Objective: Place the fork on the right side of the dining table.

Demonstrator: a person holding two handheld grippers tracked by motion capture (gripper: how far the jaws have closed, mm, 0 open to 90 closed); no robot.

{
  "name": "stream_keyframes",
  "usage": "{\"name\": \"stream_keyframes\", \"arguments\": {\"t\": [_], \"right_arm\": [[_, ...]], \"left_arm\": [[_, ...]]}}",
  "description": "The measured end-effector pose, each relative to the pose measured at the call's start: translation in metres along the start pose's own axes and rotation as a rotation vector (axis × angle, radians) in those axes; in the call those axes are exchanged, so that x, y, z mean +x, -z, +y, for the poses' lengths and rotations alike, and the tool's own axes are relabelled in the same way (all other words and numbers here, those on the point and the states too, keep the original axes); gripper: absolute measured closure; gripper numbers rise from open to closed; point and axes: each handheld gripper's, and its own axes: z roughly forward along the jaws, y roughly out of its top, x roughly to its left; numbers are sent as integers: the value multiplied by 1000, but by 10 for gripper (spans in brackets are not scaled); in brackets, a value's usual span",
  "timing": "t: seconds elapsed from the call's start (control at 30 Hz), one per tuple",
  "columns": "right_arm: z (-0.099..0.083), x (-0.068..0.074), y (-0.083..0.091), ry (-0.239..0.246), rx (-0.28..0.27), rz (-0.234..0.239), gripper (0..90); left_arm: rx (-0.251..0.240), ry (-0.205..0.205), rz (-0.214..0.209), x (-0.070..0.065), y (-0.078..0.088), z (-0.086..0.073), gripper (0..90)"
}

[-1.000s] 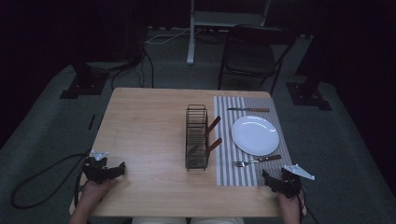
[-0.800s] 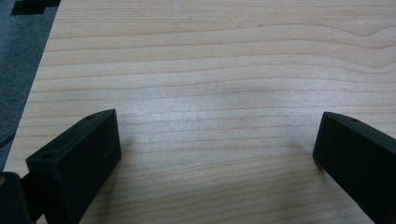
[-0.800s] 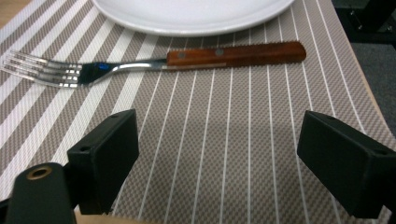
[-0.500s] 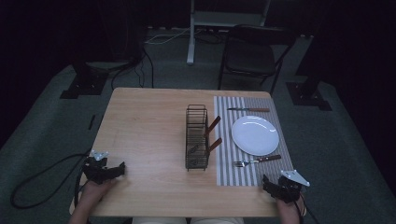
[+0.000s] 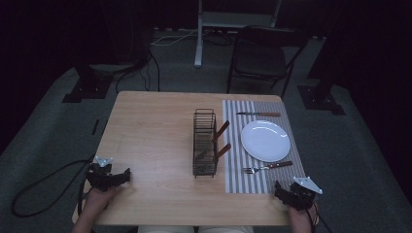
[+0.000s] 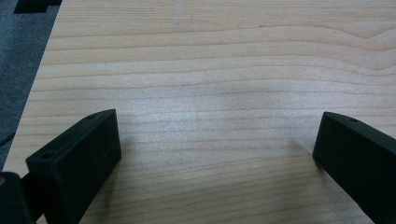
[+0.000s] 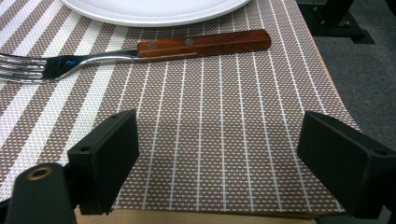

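Right gripper view: wood-handled steel fork [image 7: 140, 51] lies on woven striped placemat [image 7: 224, 140].

The fork [image 7: 140, 50] lies flat on the striped placemat [image 7: 224, 140], across the upper part of the right gripper view. Its reddish-brown wooden handle, fixed with two small rivets, points to the right of the frame; the shiny steel neck and tines run off the left edge. It sits just below the rim of the white plate [image 7: 154, 9]. In the high view the fork [image 5: 268, 167] lies at lower right of centre, handle to the right and slightly raised, just beneath the plate [image 5: 265, 141].
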Motion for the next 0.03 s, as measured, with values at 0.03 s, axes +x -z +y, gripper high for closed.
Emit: {"name": "stream_keyframes", "arguments": {"t": [0.03], "right_arm": [[0, 0, 0, 0, 0, 0, 126]], "left_arm": [[0, 0, 0, 0, 0, 0, 13]]}}
